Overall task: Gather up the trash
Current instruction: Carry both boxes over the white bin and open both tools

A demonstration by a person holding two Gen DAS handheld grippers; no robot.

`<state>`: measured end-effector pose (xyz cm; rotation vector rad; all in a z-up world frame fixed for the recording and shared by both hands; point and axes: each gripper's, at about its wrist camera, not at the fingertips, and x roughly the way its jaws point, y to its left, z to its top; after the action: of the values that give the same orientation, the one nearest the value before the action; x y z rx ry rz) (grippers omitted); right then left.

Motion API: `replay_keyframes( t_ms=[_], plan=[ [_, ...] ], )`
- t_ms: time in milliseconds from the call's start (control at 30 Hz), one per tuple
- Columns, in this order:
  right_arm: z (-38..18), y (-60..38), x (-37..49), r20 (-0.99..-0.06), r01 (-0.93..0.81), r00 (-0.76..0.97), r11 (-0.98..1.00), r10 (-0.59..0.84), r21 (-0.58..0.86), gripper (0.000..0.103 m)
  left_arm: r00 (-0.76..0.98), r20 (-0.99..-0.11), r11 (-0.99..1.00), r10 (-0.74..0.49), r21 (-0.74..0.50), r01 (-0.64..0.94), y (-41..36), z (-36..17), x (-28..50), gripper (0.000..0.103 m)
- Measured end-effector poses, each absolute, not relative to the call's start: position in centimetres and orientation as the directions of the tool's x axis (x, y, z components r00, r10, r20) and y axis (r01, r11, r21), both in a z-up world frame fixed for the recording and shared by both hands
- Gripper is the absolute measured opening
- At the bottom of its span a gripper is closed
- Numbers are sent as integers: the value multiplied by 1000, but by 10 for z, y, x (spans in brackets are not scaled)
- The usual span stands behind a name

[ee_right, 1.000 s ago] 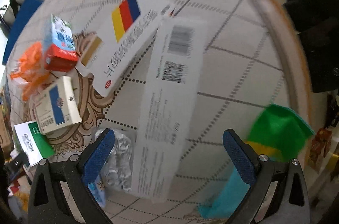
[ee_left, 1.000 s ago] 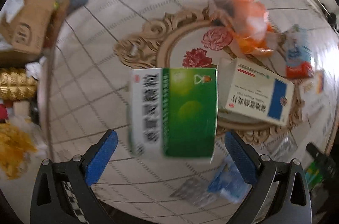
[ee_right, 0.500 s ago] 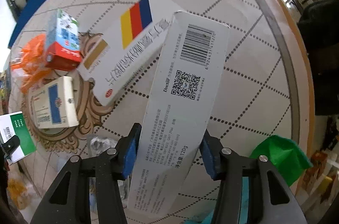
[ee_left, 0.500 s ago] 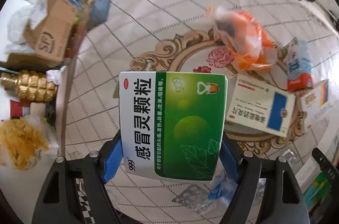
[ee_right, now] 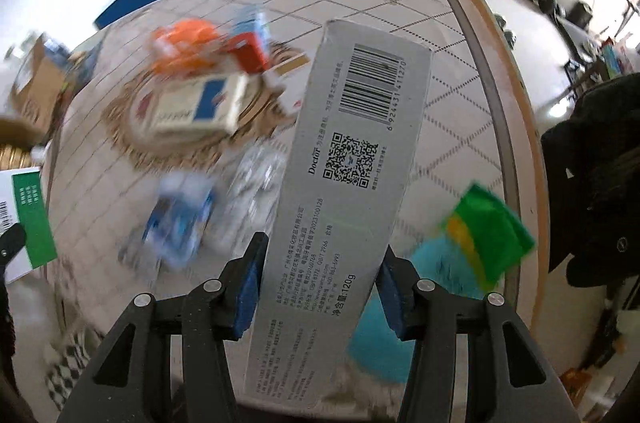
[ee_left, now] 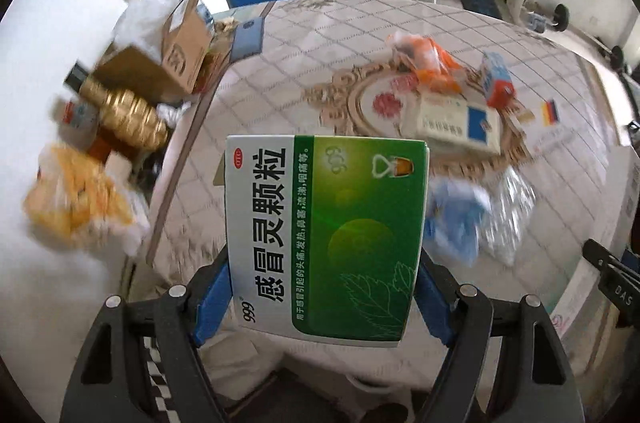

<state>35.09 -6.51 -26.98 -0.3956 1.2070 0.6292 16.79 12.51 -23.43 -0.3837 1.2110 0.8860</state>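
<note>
Bright, washed-out daylight; fisheye bends the dark edges, background clutter motion-blurred, held boxes sharp

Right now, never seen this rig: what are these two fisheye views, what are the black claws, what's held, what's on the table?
No robot here: a person carries a two-finger gripper in each hand, each with a forward-looking fisheye camera. The left gripper is clamped on a green and white medicine box. The right gripper is clamped on a long grey carton with a barcode. On the table lie an orange bag, a white and blue box, blue packets and clear plastic wrap.
</note>
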Motion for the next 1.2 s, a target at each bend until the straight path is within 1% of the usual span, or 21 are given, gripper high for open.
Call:
replay_keyframes(
  t_ms=[100, 167, 267, 333, 433, 500, 567, 700, 733, 867, 967, 1033, 1100, 1133, 1200],
  plan=[
    [-274, -87, 297, -953, -669, 157, 738, 259, 90, 53, 113, -930, 625, 350, 142, -768, 98, -240, 129, 78],
    [-281, -104, 264, -961, -692, 125, 715, 246, 93, 53, 125, -943, 621, 308, 100, -778, 76, -250, 98, 78],
    [-310, -132, 212, -980, -734, 43, 672, 194, 101, 53, 119, -963, 598, 243, 52, -800, 52, -270, 57, 78],
    [-338, -148, 179, -991, -771, -4, 630, 136, 90, 53, 111, -977, 570, 184, 14, -821, 37, -293, 29, 78],
    [-387, -164, 141, -996, -818, -73, 569, 43, 85, 53, 68, -993, 528, 97, -6, -849, 16, -343, -8, 78],
    [-428, -170, 122, -993, -839, -116, 538, -18, 89, 53, 35, -999, 489, 23, -19, -872, 9, -388, -28, 78],
    [-480, -173, 111, -986, -856, -148, 510, -76, 89, 53, 34, -999, 449, -39, -48, -892, 5, -428, -42, 78],
    [-586, -169, 110, -971, -868, -190, 488, -145, 97, 53, 72, -979, 348, -192, -137, -927, 6, -546, -51, 78],
    [-612, -168, 113, -967, -871, -200, 482, -160, 100, 53, 84, -972, 331, -220, -156, -931, 6, -568, -54, 78],
    [-722, -164, 114, -946, -886, -242, 447, -214, 126, 53, 153, -920, 218, -362, -243, -945, 11, -689, -53, 79],
    [-779, -159, 121, -922, -874, -314, 449, -228, 186, 53, 187, -888, 188, -420, -287, -939, 12, -750, -51, 81],
    [-813, -154, 128, -907, -869, -347, 445, -238, 216, 53, 171, -882, 191, -439, -277, -942, 13, -786, -47, 83],
    [-845, -152, 129, -878, -863, -398, 434, -266, 260, 54, 163, -887, 186, -432, -265, -946, 10, -803, -49, 91],
    [-856, -153, 127, -865, -858, -419, 432, -275, 279, 55, 162, -891, 182, -423, -259, -949, 10, -806, -53, 98],
    [-874, -155, 128, -859, -870, -413, 408, -303, 275, 75, 155, -908, 176, -390, -239, -955, 13, -808, -58, 98]
  ],
)
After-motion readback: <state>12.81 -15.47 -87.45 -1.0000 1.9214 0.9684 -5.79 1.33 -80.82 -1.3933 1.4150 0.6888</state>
